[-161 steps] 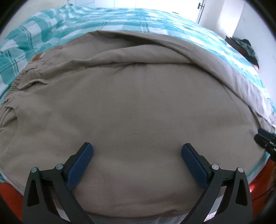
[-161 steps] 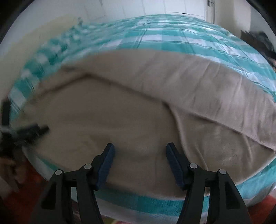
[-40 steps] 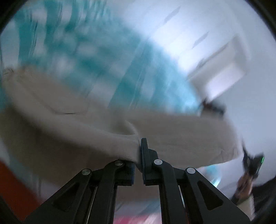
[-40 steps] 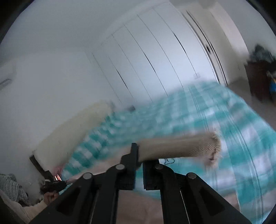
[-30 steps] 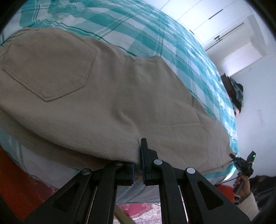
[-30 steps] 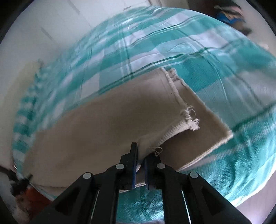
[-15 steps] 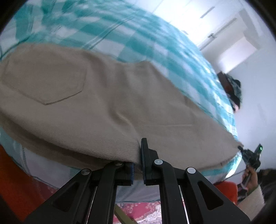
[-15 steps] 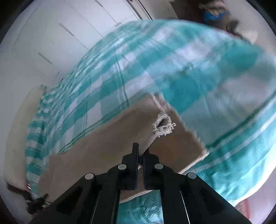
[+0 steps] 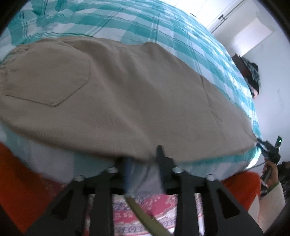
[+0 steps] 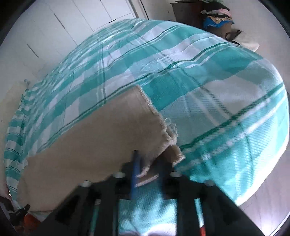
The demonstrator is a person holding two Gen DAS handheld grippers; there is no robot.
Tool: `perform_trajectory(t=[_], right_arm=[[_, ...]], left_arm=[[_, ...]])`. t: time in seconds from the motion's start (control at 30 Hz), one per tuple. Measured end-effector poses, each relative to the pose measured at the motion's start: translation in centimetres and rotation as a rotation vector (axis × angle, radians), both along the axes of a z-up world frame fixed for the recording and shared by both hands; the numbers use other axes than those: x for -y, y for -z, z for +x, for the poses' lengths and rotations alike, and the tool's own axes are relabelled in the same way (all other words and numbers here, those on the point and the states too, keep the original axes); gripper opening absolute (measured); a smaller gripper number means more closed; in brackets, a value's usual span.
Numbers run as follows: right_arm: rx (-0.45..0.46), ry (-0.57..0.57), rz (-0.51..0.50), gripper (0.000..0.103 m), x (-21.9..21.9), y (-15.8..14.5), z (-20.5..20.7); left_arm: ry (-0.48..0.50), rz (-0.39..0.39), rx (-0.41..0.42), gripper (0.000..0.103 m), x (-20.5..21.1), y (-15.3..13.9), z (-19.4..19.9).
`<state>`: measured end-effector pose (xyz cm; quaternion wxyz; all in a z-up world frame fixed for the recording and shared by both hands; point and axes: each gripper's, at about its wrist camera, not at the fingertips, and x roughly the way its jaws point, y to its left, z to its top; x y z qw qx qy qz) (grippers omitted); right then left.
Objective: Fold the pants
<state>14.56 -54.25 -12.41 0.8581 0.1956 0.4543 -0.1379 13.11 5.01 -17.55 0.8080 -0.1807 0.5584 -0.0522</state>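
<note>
The beige pants (image 9: pixel 126 94) lie folded lengthwise on the teal checked bed cover, back pocket (image 9: pixel 45 79) up at the left. My left gripper (image 9: pixel 143 159) is open, its jaws parted at the pants' near edge by the bed's side, with no cloth between them. In the right wrist view the frayed leg hems (image 10: pixel 163 134) lie flat on the cover. My right gripper (image 10: pixel 148 168) is open just below the hems, blurred by motion. The right gripper also shows in the left wrist view (image 9: pixel 268 148) at the far right.
The teal and white checked bed cover (image 10: pixel 208 76) spreads beyond the pants. A red patterned rug (image 9: pixel 163 205) lies below the bed's edge. A dark cabinet with piled clothes (image 10: pixel 215 12) stands at the far right. White wardrobe doors (image 10: pixel 81 23) line the back wall.
Both grippers have opened and let go of the pants, which now lie flat on the bed. Both have drawn back a little toward the bed's edge.
</note>
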Motion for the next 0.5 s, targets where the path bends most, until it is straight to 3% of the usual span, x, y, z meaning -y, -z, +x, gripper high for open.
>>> perform_trajectory(t=[0.03,0.1,0.2,0.27,0.37,0.5], right_arm=[[0.019,0.002,0.005,0.057,0.1,-0.5,-0.8],[0.047,0.072,-0.093,0.072,0.5,-2.2,-3.3],[0.111,0.123,-0.264,0.072,-0.3,-4.9,-5.8],[0.151,0.061,-0.282,0.072,-1.5,-6.2,-5.6],[0.157,-0.076,-0.225,0.072,-3.6,-6.6,-3.0],[0.094,-0.153,-0.088,0.072,-4.8,-3.8,1.2]], left_arm=[[-0.008,0.027,-0.003,0.056,-0.3,-0.7,-0.8],[-0.030,0.056,0.032,0.060,-1.3,-2.5,-2.6],[-0.076,0.102,0.116,0.067,-3.2,-5.0,-2.6],[-0.114,0.118,0.160,0.073,-4.4,-5.8,-0.8],[-0.129,0.136,0.185,0.075,-5.1,-4.5,2.6],[-0.071,0.219,0.052,0.073,-4.3,0.5,4.9]])
